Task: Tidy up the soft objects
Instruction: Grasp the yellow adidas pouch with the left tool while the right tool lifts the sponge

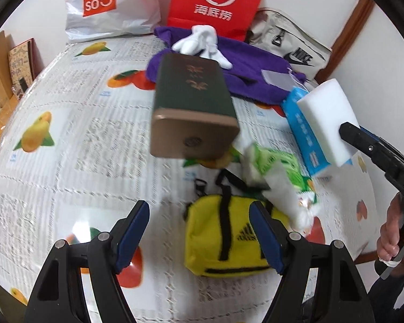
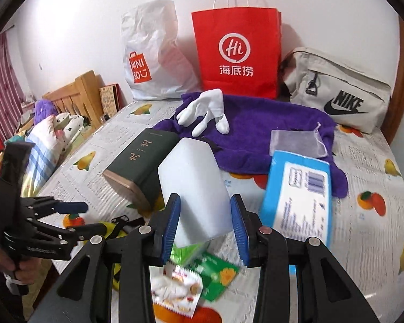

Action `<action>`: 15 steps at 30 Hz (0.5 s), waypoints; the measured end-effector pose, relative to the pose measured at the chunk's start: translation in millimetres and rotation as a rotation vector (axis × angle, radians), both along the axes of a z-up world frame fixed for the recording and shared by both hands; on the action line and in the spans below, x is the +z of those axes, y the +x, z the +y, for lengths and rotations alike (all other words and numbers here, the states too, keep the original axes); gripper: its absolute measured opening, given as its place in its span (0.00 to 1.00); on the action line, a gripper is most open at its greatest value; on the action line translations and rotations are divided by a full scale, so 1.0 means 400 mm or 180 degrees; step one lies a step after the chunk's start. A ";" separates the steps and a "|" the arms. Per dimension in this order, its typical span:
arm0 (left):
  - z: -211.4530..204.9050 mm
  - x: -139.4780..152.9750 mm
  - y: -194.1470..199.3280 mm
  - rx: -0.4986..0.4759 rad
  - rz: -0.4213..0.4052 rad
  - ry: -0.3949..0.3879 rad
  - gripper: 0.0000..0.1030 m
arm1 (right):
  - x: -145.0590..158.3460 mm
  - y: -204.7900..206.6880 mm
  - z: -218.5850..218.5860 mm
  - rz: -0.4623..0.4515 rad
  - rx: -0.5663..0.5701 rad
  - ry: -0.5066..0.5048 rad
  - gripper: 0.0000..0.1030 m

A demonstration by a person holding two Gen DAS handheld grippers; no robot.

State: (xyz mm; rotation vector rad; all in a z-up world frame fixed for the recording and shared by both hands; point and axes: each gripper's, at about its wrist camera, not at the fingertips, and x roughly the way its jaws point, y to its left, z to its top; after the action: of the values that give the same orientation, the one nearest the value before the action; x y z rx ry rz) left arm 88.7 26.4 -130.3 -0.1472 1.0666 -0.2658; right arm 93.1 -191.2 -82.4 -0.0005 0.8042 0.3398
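Note:
My right gripper (image 2: 205, 223) is shut on a white sponge block (image 2: 194, 185) and holds it above the table; the block also shows in the left wrist view (image 1: 328, 121). My left gripper (image 1: 200, 231) is open and empty, above a yellow pouch (image 1: 223, 239). A purple towel (image 2: 256, 132) lies at the back with a white glove (image 2: 204, 110) on it. A blue tissue pack (image 2: 299, 196) lies to the right of the sponge.
A dark green tin box (image 1: 194, 105) lies mid-table. Green and white snack packets (image 1: 280, 180) lie by the pouch. A white Miniso bag (image 2: 150, 56), a red paper bag (image 2: 237, 51) and a grey Nike bag (image 2: 339, 91) stand against the wall. A bed (image 2: 48, 132) is left.

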 end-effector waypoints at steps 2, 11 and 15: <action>-0.010 -0.008 -0.009 -0.0030 0.0009 -0.0017 0.73 | 0.005 -0.022 -0.011 -0.0018 -0.0019 0.0013 0.37; -0.023 -0.047 -0.029 -0.0030 0.0027 -0.0029 0.63 | 0.015 -0.139 -0.068 -0.0066 -0.0140 -0.0009 0.37; -0.028 -0.060 -0.036 -0.0033 -0.0002 0.0000 0.63 | -0.014 -0.184 -0.110 0.0049 -0.0254 -0.0028 0.37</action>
State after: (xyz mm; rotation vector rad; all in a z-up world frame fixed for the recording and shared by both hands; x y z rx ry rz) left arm 74.5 15.2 -154.3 -0.1416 1.0670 -0.2751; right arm 19.4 -235.3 -87.9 0.0260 0.8187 0.2611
